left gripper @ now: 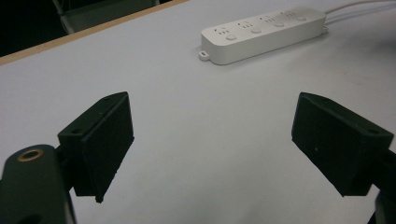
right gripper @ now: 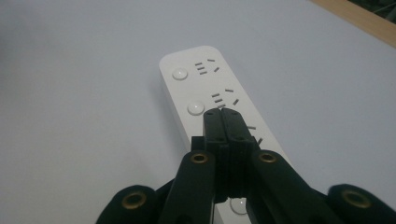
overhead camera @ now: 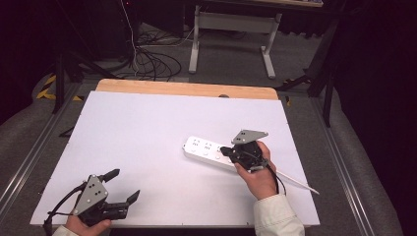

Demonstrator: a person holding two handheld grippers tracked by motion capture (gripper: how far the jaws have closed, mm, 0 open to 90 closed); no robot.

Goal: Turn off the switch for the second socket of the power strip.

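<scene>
With its jaws pressed together on nothing, the right gripper (right gripper: 223, 114) hangs over the strip (right gripper: 201, 88) lying mid-table, apparently about to press a button (right gripper: 195, 107), which calls for a small, straight descent, while the left gripper (left gripper: 210, 144) waits spread wide.

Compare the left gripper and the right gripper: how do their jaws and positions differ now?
The left gripper has its jaws wide open, with nothing between them; the right gripper has its jaws shut together. The left gripper sits near the table's front edge, far from the white power strip; the right gripper is over the power strip, tips near a round button. Both are black and hand-held.
</scene>
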